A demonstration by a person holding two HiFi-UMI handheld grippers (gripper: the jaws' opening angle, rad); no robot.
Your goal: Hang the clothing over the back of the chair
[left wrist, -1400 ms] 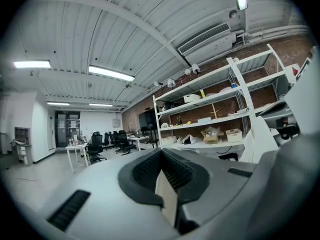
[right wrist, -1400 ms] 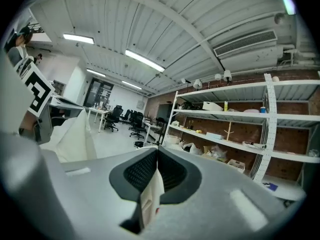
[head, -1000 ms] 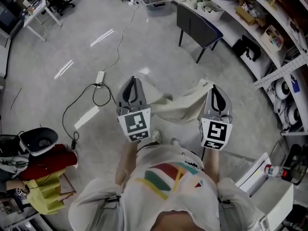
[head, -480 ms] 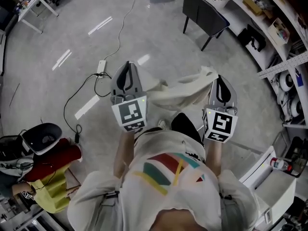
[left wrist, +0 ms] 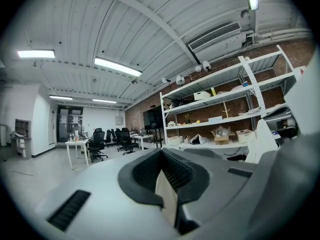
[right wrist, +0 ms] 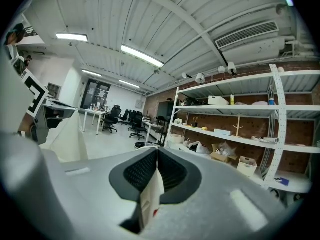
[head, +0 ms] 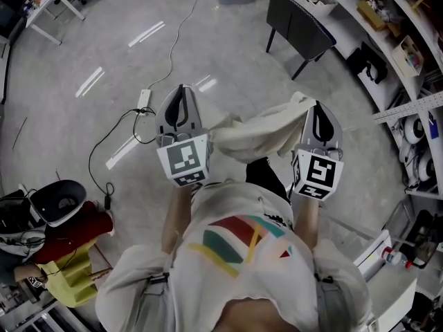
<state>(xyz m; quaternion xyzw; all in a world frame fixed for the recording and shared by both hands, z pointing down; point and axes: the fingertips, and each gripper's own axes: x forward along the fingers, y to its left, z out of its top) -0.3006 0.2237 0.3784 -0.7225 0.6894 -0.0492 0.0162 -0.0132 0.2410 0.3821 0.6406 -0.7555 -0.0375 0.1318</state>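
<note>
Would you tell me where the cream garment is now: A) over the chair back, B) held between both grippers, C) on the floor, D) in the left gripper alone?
B: the garment spans from the left gripper to the right gripper, both shut on it; the chair is bare.

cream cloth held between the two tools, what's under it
The cloth hangs between the left tool and right tool, both shut on it. Below it shows grey floor and what looks like a dark trouser leg at its near edge. The floor directly beneath is covered.
</note>
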